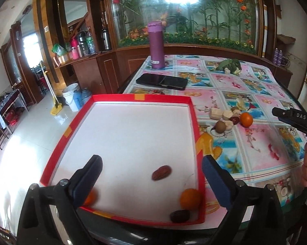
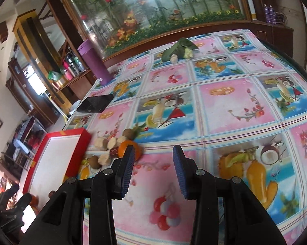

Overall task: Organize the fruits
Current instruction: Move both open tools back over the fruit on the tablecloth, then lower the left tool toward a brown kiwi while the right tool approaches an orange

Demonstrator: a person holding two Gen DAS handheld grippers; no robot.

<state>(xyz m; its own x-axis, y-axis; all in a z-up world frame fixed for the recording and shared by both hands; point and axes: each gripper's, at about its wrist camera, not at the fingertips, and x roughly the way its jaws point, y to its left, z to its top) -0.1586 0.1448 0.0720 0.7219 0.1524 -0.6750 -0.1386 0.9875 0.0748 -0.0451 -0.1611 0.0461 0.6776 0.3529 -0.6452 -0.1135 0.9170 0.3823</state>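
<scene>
Red-walled tray with a white floor, lying at the table's near left corner and serving as the collecting place for fruit. Sitting inside it: one reddish date near the middle, an orange in the near right corner, a darker date touching that orange, and a second orange half hidden behind the left finger.

Left gripper: hovering over the tray's near end, jaws standing wide apart and holding nothing; the reddish date is lying on the tray floor between the fingers, untouched, which is reading as a fresh release.

Right gripper: jaws partly apart, nothing between them, hanging over the printed tablecloth just right of the loose pile.

Loose pile, waiting beside the tray's right wall: one orange fruit, a dark date, brown round fruits and pale cut chunks. Probably the right gripper's next source, the orange being nearest its left finger.

Not for sorting, by judgement: purple flask, black phone, leafy greens at the far side.
</scene>
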